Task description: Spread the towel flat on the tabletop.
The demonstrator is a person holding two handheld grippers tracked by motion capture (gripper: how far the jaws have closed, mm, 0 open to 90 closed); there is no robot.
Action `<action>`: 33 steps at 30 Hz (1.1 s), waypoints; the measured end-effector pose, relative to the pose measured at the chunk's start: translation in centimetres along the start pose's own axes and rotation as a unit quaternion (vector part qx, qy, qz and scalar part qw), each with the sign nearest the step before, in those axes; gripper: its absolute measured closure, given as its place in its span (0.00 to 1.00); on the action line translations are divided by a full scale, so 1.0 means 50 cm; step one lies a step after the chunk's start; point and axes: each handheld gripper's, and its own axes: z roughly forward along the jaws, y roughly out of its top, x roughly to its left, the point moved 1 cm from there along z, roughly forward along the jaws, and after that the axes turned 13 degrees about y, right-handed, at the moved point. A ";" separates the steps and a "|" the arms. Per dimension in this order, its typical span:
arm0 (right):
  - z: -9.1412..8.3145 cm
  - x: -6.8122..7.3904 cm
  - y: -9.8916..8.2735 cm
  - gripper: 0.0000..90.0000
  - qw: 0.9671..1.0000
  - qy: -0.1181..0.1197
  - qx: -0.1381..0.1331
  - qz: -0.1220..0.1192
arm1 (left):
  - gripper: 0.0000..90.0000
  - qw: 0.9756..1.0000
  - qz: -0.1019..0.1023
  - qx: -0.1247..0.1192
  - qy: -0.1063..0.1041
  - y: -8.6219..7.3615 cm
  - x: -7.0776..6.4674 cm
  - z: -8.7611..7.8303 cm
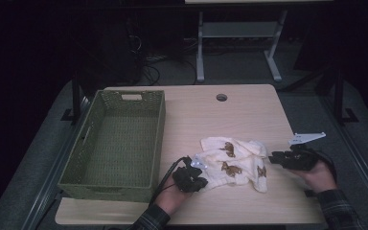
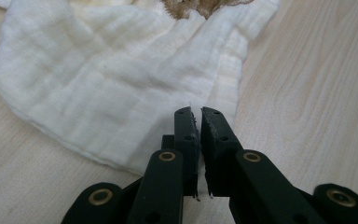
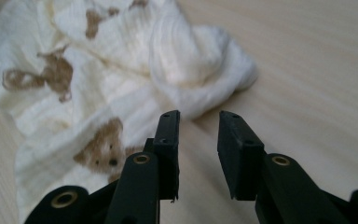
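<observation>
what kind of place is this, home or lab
Probably a lab or workshop, not a home: a plain wooden table with a cable hole, loose cables on a grey floor behind it, and a second metal-legged bench in a dark room.

No readable text, label, brand, number or sign appears anywhere.

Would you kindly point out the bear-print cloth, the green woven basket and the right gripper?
bear-print cloth (image 1: 232, 163): high view, middle of the crumpled fabric.
green woven basket (image 1: 159, 139): high view, its right wall.
right gripper (image 3: 198, 140): right gripper view, gap midway between its parted fingertips.
</observation>
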 end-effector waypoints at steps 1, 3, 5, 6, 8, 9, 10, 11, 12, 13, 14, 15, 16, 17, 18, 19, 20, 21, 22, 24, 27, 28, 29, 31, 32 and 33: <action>0.004 0.001 -0.004 0.74 1.000 0.003 0.005 0.003 | 0.94 1.000 0.000 0.000 0.000 0.000 0.000 0.000; 0.014 0.002 -0.003 0.74 1.000 0.006 0.013 0.005 | 0.94 1.000 -0.001 0.001 -0.001 0.000 0.000 0.000; 0.023 0.002 0.002 0.73 1.000 0.009 0.013 0.009 | 0.94 1.000 0.000 0.001 -0.001 0.000 0.000 0.000; 0.027 0.001 0.004 0.73 1.000 0.010 0.015 0.010 | 0.94 1.000 -0.001 0.000 -0.002 0.000 0.000 0.000; 0.036 -0.003 0.007 0.74 1.000 0.009 0.020 0.011 | 0.94 1.000 -0.008 -0.003 -0.003 0.000 -0.001 0.001; 0.041 -0.005 0.008 0.76 1.000 0.007 0.020 0.012 | 0.94 1.000 -0.008 -0.003 -0.004 0.000 0.000 0.001; 0.043 -0.007 0.009 0.82 1.000 0.007 0.022 0.015 | 0.94 1.000 -0.008 -0.002 -0.004 0.000 -0.001 0.001; 0.045 -0.009 0.009 0.89 1.000 0.005 0.025 0.008 | 0.94 1.000 -0.007 -0.002 -0.003 0.000 -0.001 0.001; 0.045 -0.008 0.010 0.93 1.000 -0.002 0.026 0.007 | 0.94 1.000 -0.008 -0.002 -0.003 0.000 -0.001 0.001; 0.045 -0.008 0.012 0.96 1.000 -0.004 0.018 0.005 | 0.94 1.000 -0.007 -0.002 -0.003 0.000 -0.001 0.001; 0.043 -0.008 0.015 0.97 1.000 -0.007 0.014 0.001 | 0.94 1.000 -0.007 -0.002 -0.004 0.000 0.000 0.001; 0.040 -0.007 0.018 0.97 1.000 -0.010 0.011 -0.002 | 0.94 1.000 -0.007 -0.002 -0.004 0.000 -0.001 0.001; 0.036 -0.007 0.022 0.97 1.000 -0.011 0.008 -0.005 | 0.94 1.000 -0.008 -0.002 -0.004 0.000 -0.001 0.001; 0.031 -0.005 0.029 0.97 1.000 -0.011 0.000 -0.007 | 0.94 1.000 -0.008 -0.002 -0.004 0.000 0.000 0.001; 0.027 -0.006 0.038 0.97 1.000 -0.013 -0.005 -0.014 | 0.94 1.000 -0.007 -0.002 -0.004 0.000 0.000 0.001; 0.024 -0.005 0.044 0.98 1.000 -0.015 -0.010 -0.014 | 0.94 1.000 -0.009 -0.002 -0.004 0.000 0.000 0.001; 0.019 -0.005 0.052 0.98 1.000 -0.016 -0.017 -0.018 | 0.94 1.000 -0.007 -0.002 -0.004 0.000 0.000 0.001; 0.015 -0.004 0.062 0.98 0.999 -0.014 -0.025 -0.017 | 0.94 1.000 -0.007 -0.002 -0.004 0.000 0.000 0.001; 0.011 -0.005 0.072 0.98 0.999 -0.018 -0.028 -0.024 | 0.94 1.000 -0.007 -0.002 -0.004 0.000 0.000 0.001; 0.006 -0.007 0.091 0.98 0.999 -0.029 -0.033 -0.029 | 0.94 1.000 -0.007 -0.002 -0.004 0.000 -0.001 0.000; 0.000 -0.019 0.124 0.98 0.998 -0.040 -0.046 -0.033 | 0.94 1.000 -0.006 0.000 -0.005 0.000 0.000 0.000; 0.001 -0.025 0.140 0.98 0.997 -0.046 -0.048 -0.032 | 0.94 1.000 -0.006 0.000 -0.005 0.000 0.000 0.000; 0.003 -0.031 0.151 0.98 0.997 -0.049 -0.048 -0.034 | 0.94 1.000 -0.006 0.000 -0.005 0.000 0.000 0.000; 0.011 -0.044 0.171 0.98 0.997 -0.054 -0.044 -0.031 | 0.93 1.000 -0.006 0.000 -0.005 0.000 0.000 0.000; 0.015 -0.050 0.178 0.98 0.997 -0.054 -0.043 -0.028 | 0.94 1.000 -0.005 0.000 -0.005 0.000 0.000 0.000; 0.022 -0.060 0.185 0.98 0.997 -0.058 -0.038 -0.025 | 0.93 1.000 -0.005 -0.001 -0.005 0.000 0.000 0.000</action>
